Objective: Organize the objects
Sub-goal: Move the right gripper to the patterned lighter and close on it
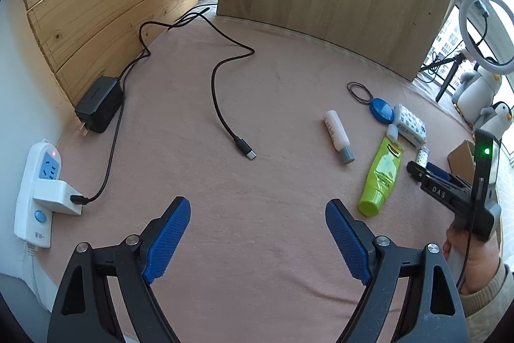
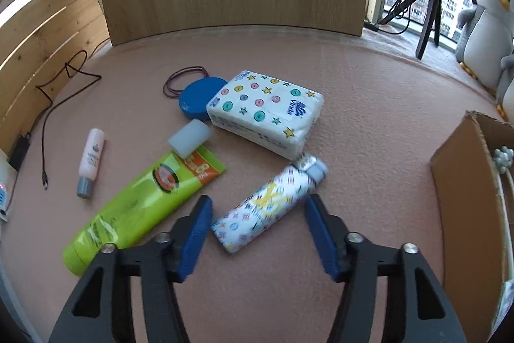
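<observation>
Right claw (image 2: pixel 258 232) gapes wide astride the patterned bottle (image 2: pixel 268 203), lying slantwise between its fingers; closing may pivot it against the green tube (image 2: pixel 141 201). Left claw (image 1: pixel 257 241) hangs open, empty.

A home, by the look of it, likely a sunroom or enclosed balcony. Windows at the upper right of both views open onto apartment blocks. Plush penguins (image 2: pixel 482 31) sit at the right edge beside a ring light (image 1: pixel 486 31) on a tripod. A pink cloth covers the surface (image 1: pixel 257 182), strewn with toiletries, a tissue pack (image 2: pixel 266 111), and a phone charger (image 1: pixel 99 105) near a power strip (image 1: pixel 38 188) at lower left.
</observation>
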`<control>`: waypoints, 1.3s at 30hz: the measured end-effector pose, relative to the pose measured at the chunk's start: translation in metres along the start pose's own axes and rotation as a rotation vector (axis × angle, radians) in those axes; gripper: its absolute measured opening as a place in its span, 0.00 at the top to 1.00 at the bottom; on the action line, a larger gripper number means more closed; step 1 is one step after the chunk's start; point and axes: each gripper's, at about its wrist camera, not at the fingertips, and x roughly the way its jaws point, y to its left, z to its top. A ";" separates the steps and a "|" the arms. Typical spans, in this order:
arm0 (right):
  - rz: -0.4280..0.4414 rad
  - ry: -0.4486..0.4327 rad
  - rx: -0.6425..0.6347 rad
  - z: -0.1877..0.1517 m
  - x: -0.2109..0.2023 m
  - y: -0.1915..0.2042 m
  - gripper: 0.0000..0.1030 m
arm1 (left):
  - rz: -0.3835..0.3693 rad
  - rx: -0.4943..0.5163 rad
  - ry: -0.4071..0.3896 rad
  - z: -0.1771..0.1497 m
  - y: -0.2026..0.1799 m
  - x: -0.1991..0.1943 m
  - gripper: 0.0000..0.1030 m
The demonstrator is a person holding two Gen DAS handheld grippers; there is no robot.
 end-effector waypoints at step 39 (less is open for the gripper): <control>0.124 -0.057 -0.306 -0.152 -0.101 0.069 0.74 | -0.261 0.269 0.277 -0.062 -0.165 0.057 0.29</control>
